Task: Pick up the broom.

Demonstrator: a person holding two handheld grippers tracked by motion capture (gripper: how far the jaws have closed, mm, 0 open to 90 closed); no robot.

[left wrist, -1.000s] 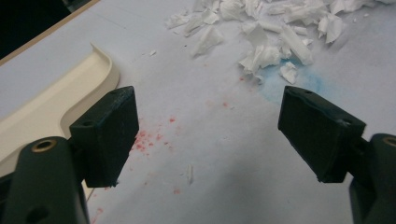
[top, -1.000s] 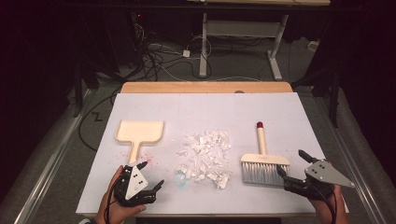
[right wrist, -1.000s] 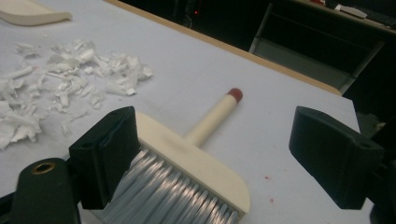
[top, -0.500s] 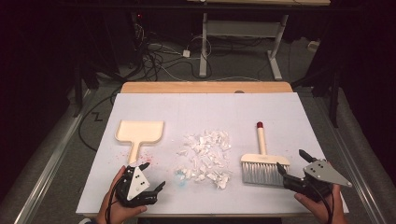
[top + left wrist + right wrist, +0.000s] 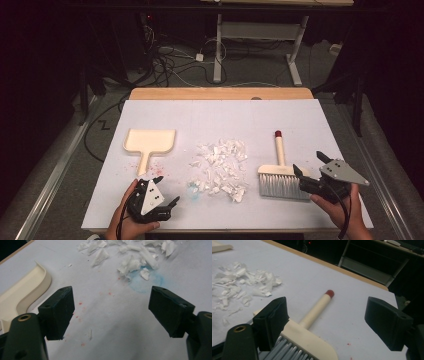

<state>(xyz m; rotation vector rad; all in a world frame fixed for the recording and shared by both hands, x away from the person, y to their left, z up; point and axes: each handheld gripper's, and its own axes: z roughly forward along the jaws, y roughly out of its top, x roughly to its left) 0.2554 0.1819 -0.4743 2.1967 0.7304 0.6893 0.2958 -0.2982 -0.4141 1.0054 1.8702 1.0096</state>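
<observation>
**Brush and dustpan lie untouched beside the paper scraps**

A white sheet [image 5: 220, 115] is spread over the table, and a heap of torn paper scraps [image 5: 220, 167] is seen near its middle. To the left of the heap a cream dustpan [image 5: 148, 142] is laid flat, its pan toward the far edge and its short handle pointed toward the person. To the right of the heap a hand brush [image 5: 281, 172] is laid with its grey bristles toward the near edge and its cream, red-tipped handle pointed away.

The left gripper [image 5: 167, 192] is held low over the near left part of the sheet, just below the end of the dustpan's handle and apart from it. In the left gripper view its jaws are seen spread wide with nothing between them but bare sheet, small red specks and a faint blue stain [image 5: 146, 282]; the dustpan's rim [image 5: 27, 287] is seen at the left, beyond the left jaw.

The right gripper [image 5: 307, 167] is held at the near right, close beside the right end of the brush head. In the right gripper view its jaws are spread wide; the brush head [image 5: 309, 340] is seen low between them, nearer the left jaw, with the handle running away between the jaws. Whether the left jaw touches the brush head cannot be told. Nothing is pinched by either gripper.
</observation>
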